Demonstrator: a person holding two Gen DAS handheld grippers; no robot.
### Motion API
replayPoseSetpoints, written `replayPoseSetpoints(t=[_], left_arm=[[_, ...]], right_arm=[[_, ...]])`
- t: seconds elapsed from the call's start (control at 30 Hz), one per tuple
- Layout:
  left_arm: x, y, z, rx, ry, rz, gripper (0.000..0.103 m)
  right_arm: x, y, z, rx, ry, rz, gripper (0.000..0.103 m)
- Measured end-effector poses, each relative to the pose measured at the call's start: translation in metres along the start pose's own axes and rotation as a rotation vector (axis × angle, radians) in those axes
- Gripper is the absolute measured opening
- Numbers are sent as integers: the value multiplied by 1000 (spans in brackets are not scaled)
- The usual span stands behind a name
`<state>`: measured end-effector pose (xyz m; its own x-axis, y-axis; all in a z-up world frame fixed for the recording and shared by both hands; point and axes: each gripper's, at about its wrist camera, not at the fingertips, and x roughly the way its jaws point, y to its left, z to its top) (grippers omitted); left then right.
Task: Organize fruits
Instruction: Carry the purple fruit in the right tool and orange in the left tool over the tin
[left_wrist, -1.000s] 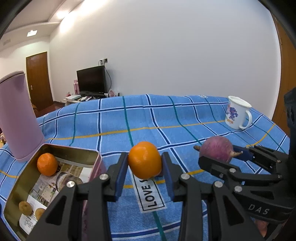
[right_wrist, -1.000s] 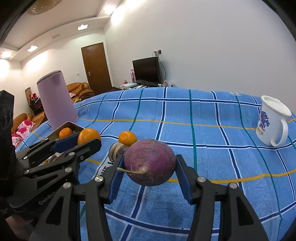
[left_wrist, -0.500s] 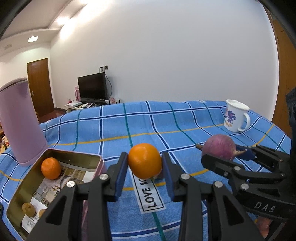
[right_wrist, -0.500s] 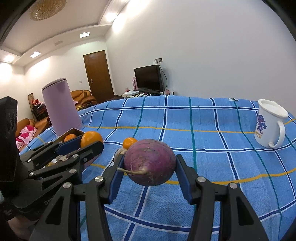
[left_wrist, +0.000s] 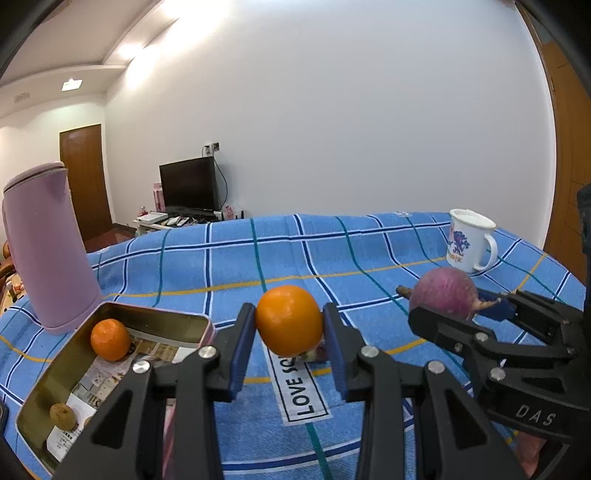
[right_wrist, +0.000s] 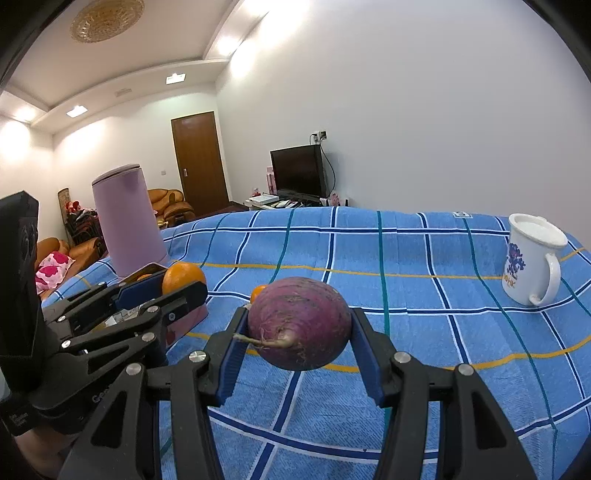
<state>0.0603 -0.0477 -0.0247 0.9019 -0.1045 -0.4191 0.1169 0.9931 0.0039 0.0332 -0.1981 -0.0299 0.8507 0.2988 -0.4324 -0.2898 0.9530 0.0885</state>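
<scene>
Above the blue checked tablecloth, beside the open tin: two hand-held claws, each loaded, both lifted clear of the cloth.

Left gripper: closed on an orange, blue pads pressing both its sides, just right of the tin's near corner and not yet over the tin. Right gripper: closed on a purple root-tailed bulb, probably a radish or turnip rather than a fruit, well to the right of the tin.

Inside the tin: one small orange at the far end, a small brown round fruit at the near end, printed paper lining the bottom. Plenty of room left.

Just right of the tin, partly hidden behind the purple bulb in the right wrist view: another small orange lying on the cloth. Under the held orange, something pale and partly hidden on the cloth; cannot tell what.

Behind the tin: a tall lilac container, standing upright. Far to the right of the tin: a white printed mug.

Progress, as a judgement: partway. Two pieces already in the tin, two more in hand but not delivered, at least one loose on the cloth. Remaining: lowering the held orange into the tin, finding a place for the purple bulb, collecting the loose one.
</scene>
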Motion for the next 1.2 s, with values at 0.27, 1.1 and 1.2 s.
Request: replayPoseSetpoints(t=[0.27,1.1,1.2], left_arm=[[-5,0,-1,-1,-24,7,38],[-22,-4,-2,14,-91,50,38],[-23,-2,-2,7,-85,51,38]], right_arm=[[-6,2,-1,-6,-23,1,56],[-27,18,-6,-94,-115,-2,56],[-27,21,-6,-103,-114,2,56]])
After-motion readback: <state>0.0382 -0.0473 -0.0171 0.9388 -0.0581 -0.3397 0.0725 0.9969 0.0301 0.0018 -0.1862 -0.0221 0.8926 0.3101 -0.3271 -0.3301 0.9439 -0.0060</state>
